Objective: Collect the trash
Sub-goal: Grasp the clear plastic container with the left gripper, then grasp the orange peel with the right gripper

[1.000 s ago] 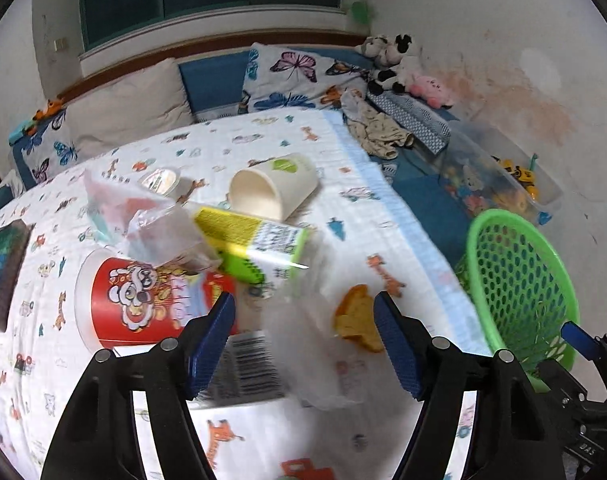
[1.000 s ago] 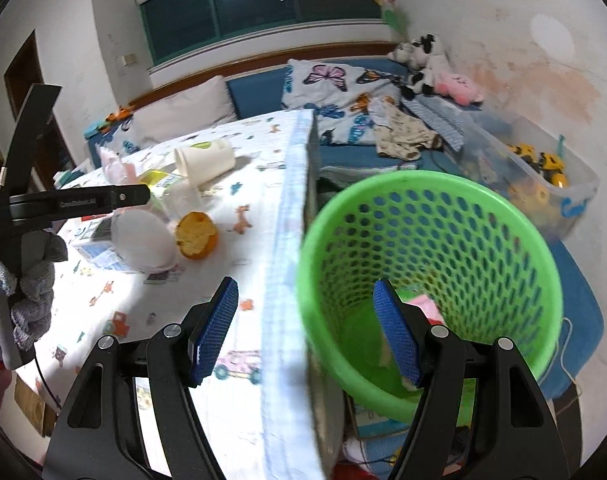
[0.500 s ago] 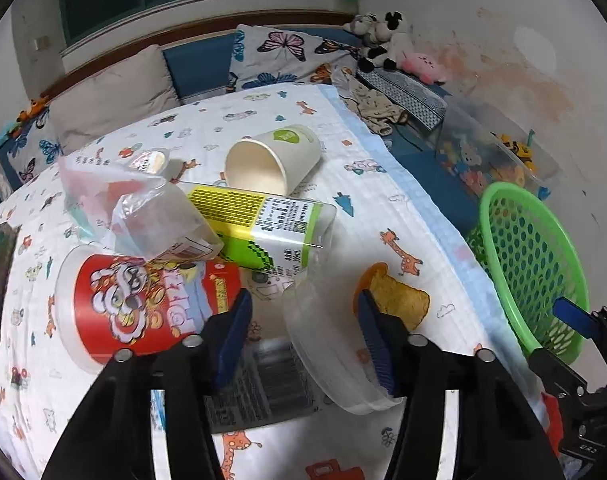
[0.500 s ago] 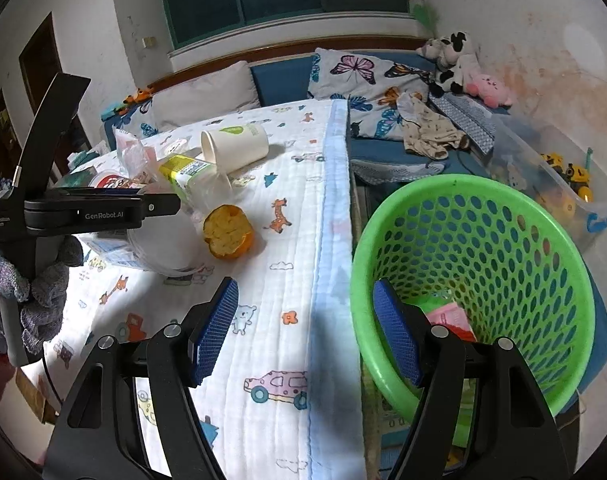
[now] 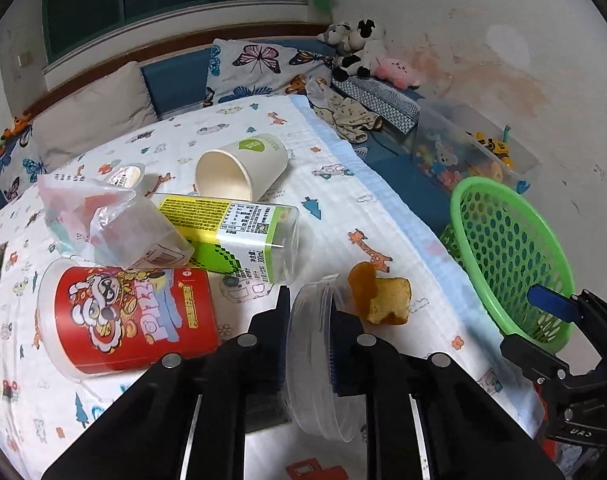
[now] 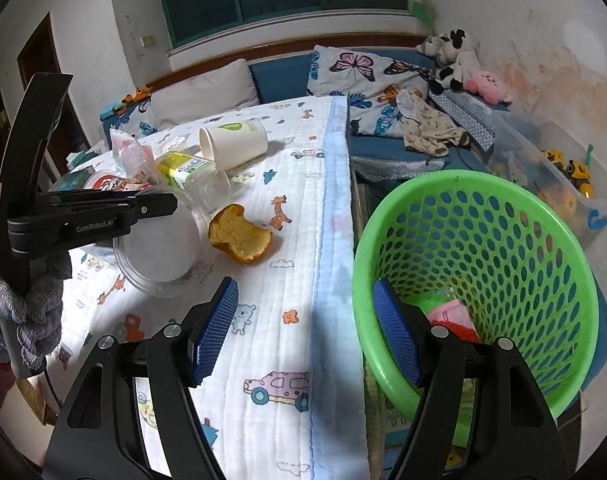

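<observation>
**Clear lid clamped, bin waiting at lower right**

With the clear plastic lid (image 5: 315,364) pinched on edge at lower centre, left gripper (image 5: 308,344) jaws closed on it, probably for carrying to the green basket (image 5: 511,256) at right. Right gripper (image 6: 305,332) jaws wide open, empty, straddling the table (image 6: 287,344) edge beside that basket, likely ready for the bread piece (image 6: 239,234). Cup, bottle and red tub lying upper left, uncollected.

The left gripper (image 5: 308,330) now clamps its fingers onto the clear plastic lid (image 5: 312,364), tipping it on edge, where they earlier stood wide apart.
</observation>
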Demonstrator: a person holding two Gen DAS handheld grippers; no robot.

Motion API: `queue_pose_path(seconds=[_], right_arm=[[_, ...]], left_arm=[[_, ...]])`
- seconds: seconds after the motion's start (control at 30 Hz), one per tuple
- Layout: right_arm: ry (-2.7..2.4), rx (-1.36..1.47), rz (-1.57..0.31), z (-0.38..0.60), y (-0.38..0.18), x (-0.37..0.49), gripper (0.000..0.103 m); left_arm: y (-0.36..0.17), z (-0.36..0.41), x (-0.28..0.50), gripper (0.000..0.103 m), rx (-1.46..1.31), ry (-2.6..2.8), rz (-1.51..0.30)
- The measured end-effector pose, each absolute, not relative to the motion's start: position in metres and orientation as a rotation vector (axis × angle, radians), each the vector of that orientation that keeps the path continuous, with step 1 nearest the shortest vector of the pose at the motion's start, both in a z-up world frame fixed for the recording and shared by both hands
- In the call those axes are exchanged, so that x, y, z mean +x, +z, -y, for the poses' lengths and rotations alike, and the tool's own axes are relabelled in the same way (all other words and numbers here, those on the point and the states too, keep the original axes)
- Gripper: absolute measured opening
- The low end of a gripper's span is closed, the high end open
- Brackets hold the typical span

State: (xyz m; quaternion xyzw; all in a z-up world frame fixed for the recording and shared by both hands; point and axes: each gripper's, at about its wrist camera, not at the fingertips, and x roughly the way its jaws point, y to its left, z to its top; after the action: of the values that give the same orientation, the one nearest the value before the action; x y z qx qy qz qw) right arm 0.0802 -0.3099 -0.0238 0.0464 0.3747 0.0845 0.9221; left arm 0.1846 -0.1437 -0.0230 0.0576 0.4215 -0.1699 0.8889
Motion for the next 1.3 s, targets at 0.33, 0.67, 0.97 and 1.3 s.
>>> queue_pose_path(seconds=[0.33,0.67,0.97,1.3], right_arm=[[0.244,0.092,-0.79,0.29,-0.03,0.094,0.065],[0.304,0.091,-0.831,0.26,-0.045,0.125,0.062],[0.294,0.075,-0.88,0.236,-0.065,0.154,0.063],[0.26,0.03,-0.869,0.231,-0.064,0.159,0.045]], left_arm=[[0.006,0.124,0.163,0.015,0.066,-0.359,-0.822],[0.039,0.085,0.142,0.015,-0.011,-0.323,-0.752],[0.046,0.056,0.141,0.015,-0.05,-0.28,-0.739],[0.039,0.055,0.144,0.015,-0.056,-0.294,-0.755]])
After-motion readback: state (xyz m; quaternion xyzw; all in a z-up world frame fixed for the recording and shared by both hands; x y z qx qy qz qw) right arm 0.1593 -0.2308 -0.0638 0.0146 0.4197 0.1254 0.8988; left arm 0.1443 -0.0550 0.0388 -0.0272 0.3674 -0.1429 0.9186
